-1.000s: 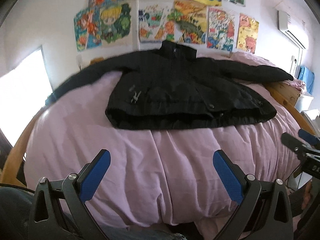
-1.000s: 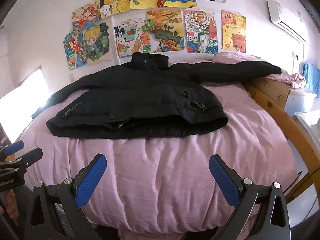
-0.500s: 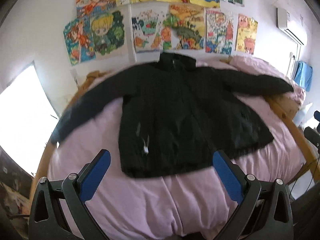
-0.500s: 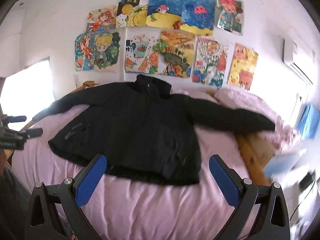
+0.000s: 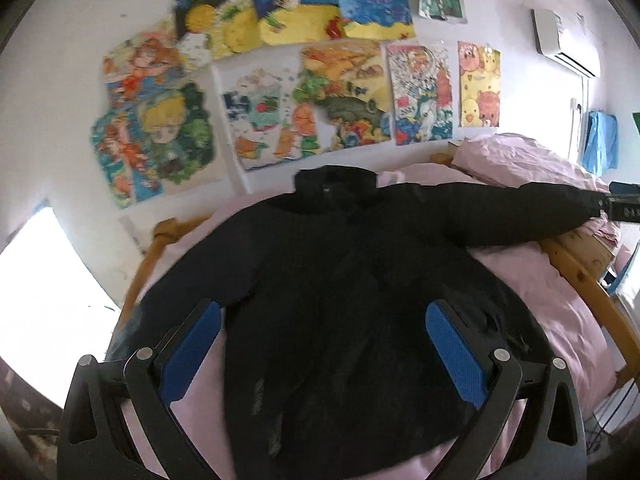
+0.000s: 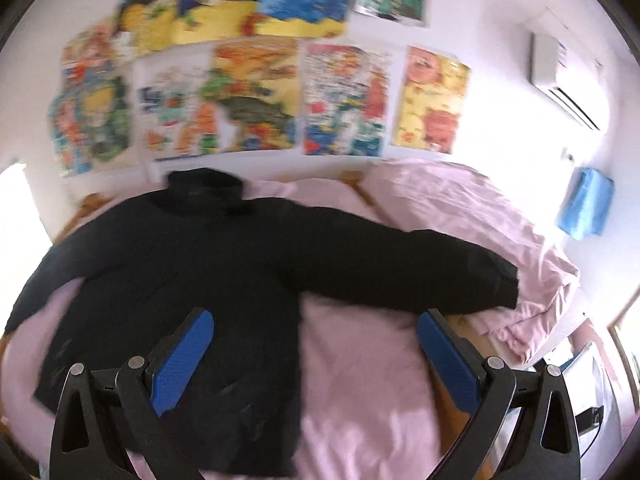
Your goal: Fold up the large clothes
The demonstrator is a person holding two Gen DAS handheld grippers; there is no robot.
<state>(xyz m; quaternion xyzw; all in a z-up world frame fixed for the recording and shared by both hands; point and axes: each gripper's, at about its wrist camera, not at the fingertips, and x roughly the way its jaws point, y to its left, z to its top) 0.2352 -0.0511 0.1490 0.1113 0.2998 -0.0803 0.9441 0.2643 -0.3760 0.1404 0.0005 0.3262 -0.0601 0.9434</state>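
Observation:
A large black jacket [image 5: 344, 280] lies spread flat on a bed with pink bedding [image 5: 560, 304], collar toward the wall, both sleeves stretched out sideways. It also shows in the right wrist view [image 6: 192, 264], with its right sleeve [image 6: 420, 272] reaching onto a pink pillow [image 6: 472, 208]. My left gripper [image 5: 324, 344] is open and empty above the jacket's body. My right gripper [image 6: 314, 350] is open and empty above the jacket's right side and the pink sheet. The right gripper's tip shows at the left wrist view's right edge [image 5: 626, 206], near the sleeve cuff.
The bed has a wooden frame [image 5: 592, 280]. Several colourful drawings [image 5: 320, 92] hang on the white wall behind it. An air conditioner [image 5: 564, 44] is at the upper right, with a blue cloth [image 6: 588, 208] hanging below it. A bright window [image 5: 40, 288] is at the left.
Both grippers have risen and moved forward over the bed, from in front of the hem to above the jacket. The right one has shifted toward the right sleeve. The jacket has not moved.

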